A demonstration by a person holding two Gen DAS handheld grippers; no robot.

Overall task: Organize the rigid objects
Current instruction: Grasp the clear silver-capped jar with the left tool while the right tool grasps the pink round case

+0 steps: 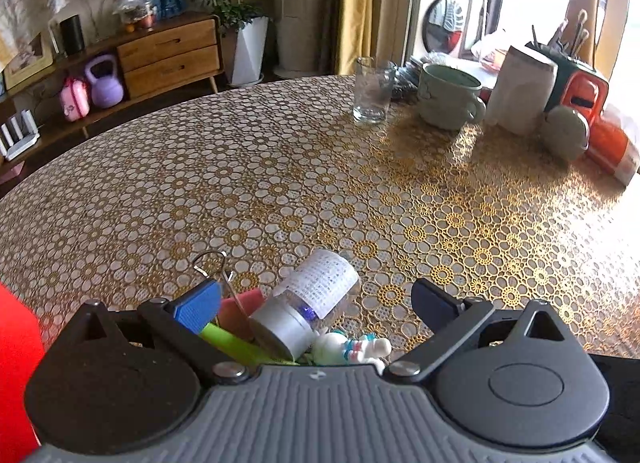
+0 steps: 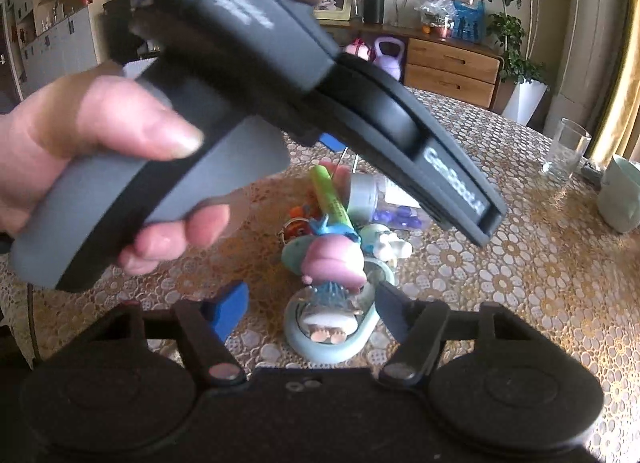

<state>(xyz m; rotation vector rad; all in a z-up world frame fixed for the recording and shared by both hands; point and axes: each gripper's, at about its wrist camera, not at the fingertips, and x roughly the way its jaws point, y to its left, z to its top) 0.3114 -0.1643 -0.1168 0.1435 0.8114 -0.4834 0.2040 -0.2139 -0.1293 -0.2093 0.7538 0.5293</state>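
two hand-held grippers work over one small heap of trinkets on the desk (image 1: pixel 280 167). the right hand-held gripper (image 2: pixel 310 309) has its jaws apart, and between them sits a pink-and-teal toy figure (image 2: pixel 330 263) resting in a pale blue ring-shaped piece (image 2: pixel 304 347); the dark right finger looks very close to the toy, but no pad can be seen pressing on it, so it reads as a grasp being lined up, not made. just beyond that toy, further out along the fingers, lie a green marker (image 2: pixel 334 199) and a grey-capped clear bottle (image 2: pixel 366 195) with purple bits inside. the left hand-held gripper (image 1: pixel 316 305), held by a hand (image 2: pixel 100 151), hangs over the far side of the same heap with jaws wide apart; the bottle lies on its side between its fingers, nearer the blue pad, apparently untouched, with a small white figurine (image 1: pixel 352 349) close under the camera. well beyond, a glass (image 1: pixel 372 89) and a green mug (image 1: pixel 448 97) stand at the far edge.

the step in hand seems to be picking items from the pile. next, each gripper probably needs to centre on one object and close without dragging neighbours.
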